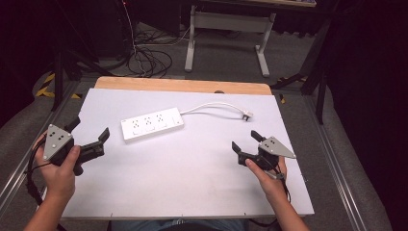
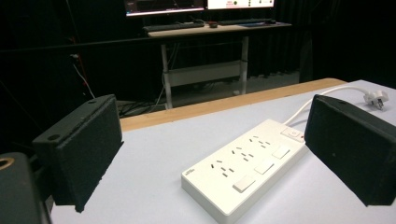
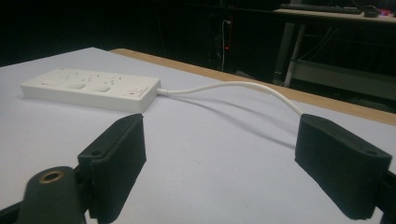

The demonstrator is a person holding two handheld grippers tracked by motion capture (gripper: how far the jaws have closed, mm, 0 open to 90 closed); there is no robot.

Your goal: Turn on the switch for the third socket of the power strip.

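A white power strip lies on the white tabletop, a little left of centre; it has several sockets and rocker switches. Its white cable arcs to the right and ends in a plug. My left gripper hovers at the table's left edge, open and holding nothing, with the power strip ahead between its jaws. My right gripper is open and holding nothing too, below the plug. In the right gripper view the strip and cable lie ahead.
The table's far edge is a wooden strip. Beyond it stand a white desk frame and loose cables on the floor. Dark stands flank the table at both sides.
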